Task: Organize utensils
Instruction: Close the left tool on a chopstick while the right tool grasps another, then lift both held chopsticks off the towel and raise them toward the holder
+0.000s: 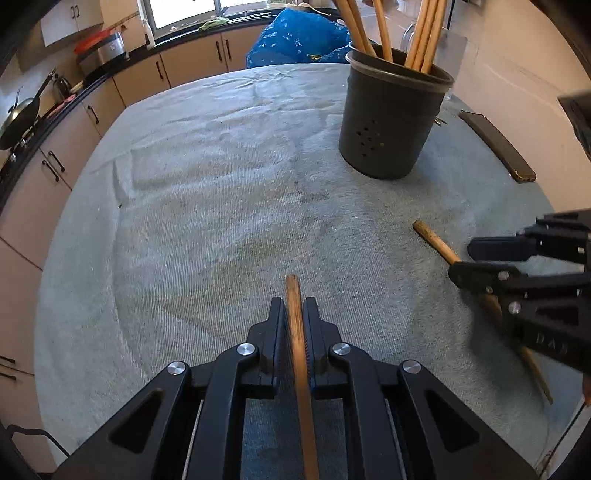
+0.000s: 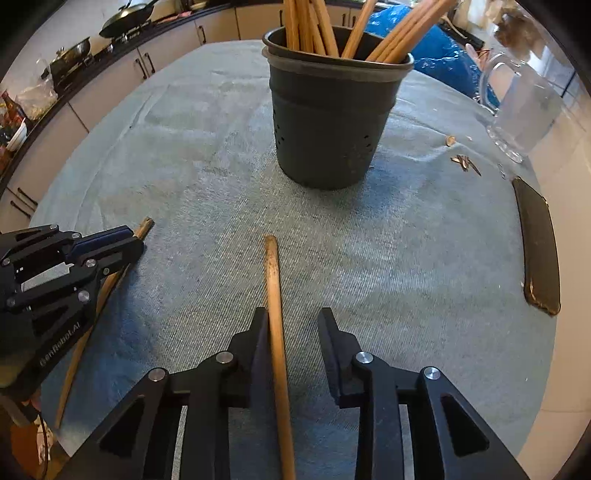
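A dark grey utensil holder stands on the towel-covered table and holds several wooden chopsticks. My left gripper is shut on a wooden chopstick, which lies low along the towel; it also shows in the right wrist view. My right gripper is open, its jaws on either side of a second chopstick that lies on the towel against the left jaw. That chopstick shows in the left wrist view, with the right gripper over it.
A black phone lies at the table's right edge. A glass mug stands at the far right, with small scraps near it. A blue bag sits behind the table. Kitchen counters run along the left.
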{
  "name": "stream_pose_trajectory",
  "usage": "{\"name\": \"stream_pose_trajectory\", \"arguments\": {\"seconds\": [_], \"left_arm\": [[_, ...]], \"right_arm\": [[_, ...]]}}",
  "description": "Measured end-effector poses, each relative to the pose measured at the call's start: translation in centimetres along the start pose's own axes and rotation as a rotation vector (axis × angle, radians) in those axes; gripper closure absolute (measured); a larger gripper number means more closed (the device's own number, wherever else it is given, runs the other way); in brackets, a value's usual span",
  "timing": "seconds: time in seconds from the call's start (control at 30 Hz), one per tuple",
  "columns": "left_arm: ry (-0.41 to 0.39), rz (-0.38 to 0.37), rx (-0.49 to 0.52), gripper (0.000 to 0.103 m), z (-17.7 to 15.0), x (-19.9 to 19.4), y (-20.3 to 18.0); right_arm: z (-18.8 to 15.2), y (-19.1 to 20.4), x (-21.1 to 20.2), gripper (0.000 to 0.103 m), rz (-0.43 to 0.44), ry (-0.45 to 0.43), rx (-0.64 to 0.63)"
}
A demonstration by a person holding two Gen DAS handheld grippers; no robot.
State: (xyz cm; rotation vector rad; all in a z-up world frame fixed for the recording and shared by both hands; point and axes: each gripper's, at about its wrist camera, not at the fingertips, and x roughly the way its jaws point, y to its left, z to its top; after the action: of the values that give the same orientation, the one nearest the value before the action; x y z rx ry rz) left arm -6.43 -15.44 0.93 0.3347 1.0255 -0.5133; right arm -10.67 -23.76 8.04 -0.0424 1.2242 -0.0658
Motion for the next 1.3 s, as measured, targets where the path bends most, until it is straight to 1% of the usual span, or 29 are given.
{"name": "stream_pose_trajectory", "arguments": {"seconds": [0.1, 0.2, 0.27, 0.3, 0.33, 0.37, 0.43, 0.47, 0.57, 0.6, 0.63, 0.7, 0.73, 0.77, 0.87, 0.93, 1.03, 1.13, 1.3], "left_arm": [[-0.007, -0.01, -0.018, 0.093, 0.2, 0.1, 0.3], [-0.011, -0.011, -0.018, 0.09, 0.2, 0.2, 0.1], [-0.014, -0.026, -0.018, 0.081, 0.2, 0.2, 0.0], [-0.014, -0.041, -0.017, 0.073, 0.2, 0.2, -0.2], [-0.015, -0.06, -0.008, 0.062, 0.2, 0.3, -0.5], [-0.016, -0.061, 0.007, 0.055, 0.2, 0.3, -0.9], [-0.03, -0.025, 0.037, 0.052, 0.0, 0.4, -1.9], [-0.033, -0.02, 0.025, 0.051, 0.0, 0.4, -1.9], [-0.026, -0.036, 0.018, 0.052, 0.1, 0.4, -1.7], [-0.027, -0.039, 0.022, 0.052, 0.1, 0.4, -1.6], [-0.029, -0.039, 0.024, 0.055, 0.0, 0.3, -1.5], [-0.035, -0.03, 0.027, 0.07, -0.1, 0.1, -1.4], [-0.034, -0.028, 0.023, 0.09, -0.2, -0.1, -1.3], [-0.028, -0.026, 0.013, 0.096, -0.2, -0.2, -1.1], [-0.014, -0.041, -0.019, 0.097, -0.6, -0.4, -0.6], [-0.01, -0.031, -0.041, 0.097, -0.8, -0.6, -0.5], [-0.011, -0.028, -0.068, 0.097, -1.4, -1.2, -0.3], [-0.029, -0.025, -0.083, 0.097, -2.1, -2.0, -0.3], [-0.063, -0.03, -0.116, 0.097, -2.6, -3.6, 0.0]], "right_arm": [[0.9, 0.2, 0.4, 0.075, -0.007, 0.009, -0.001], [1.1, 0.5, 0.5, 0.075, -0.021, -0.003, -0.005], [1.1, 0.5, 0.5, 0.075, -0.02, -0.013, 0.001], [0.9, 0.5, 0.3, 0.075, -0.016, -0.02, 0.006], [0.6, 0.2, 0.2, 0.075, -0.014, -0.027, 0.009], [0.5, 0.2, 0.2, 0.075, -0.015, -0.036, 0.011], [0.3, 0.2, 0.2, 0.075, -0.018, -0.048, 0.016], [0.2, 0.1, 0.1, 0.075, -0.018, -0.055, 0.024], [-0.3, 0.2, -0.1, 0.075, -0.02, -0.072, 0.044], [-0.5, 0.4, -0.2, 0.075, -0.022, -0.077, 0.046], [-0.6, 0.6, -0.2, 0.076, -0.025, -0.081, 0.046], [-0.9, 0.8, -0.3, 0.079, -0.029, -0.09, 0.046], [-1.1, 1.0, -0.4, 0.081, -0.031, -0.095, 0.046], [-1.3, 1.2, -0.5, 0.084, -0.032, -0.099, 0.046], [-1.5, 1.4, -0.5, 0.092, -0.04, -0.107, 0.045], [-1.7, 1.6, -0.6, 0.094, -0.046, -0.111, 0.048], [-2.1, 1.1, -0.7, 0.095, 0.004, -0.117, 0.092], [-2.7, 0.4, -1.0, 0.095, 0.053, -0.126, 0.132], [-3.8, -0.5, -1.9, 0.095, 0.1, -0.157, 0.186]]}}
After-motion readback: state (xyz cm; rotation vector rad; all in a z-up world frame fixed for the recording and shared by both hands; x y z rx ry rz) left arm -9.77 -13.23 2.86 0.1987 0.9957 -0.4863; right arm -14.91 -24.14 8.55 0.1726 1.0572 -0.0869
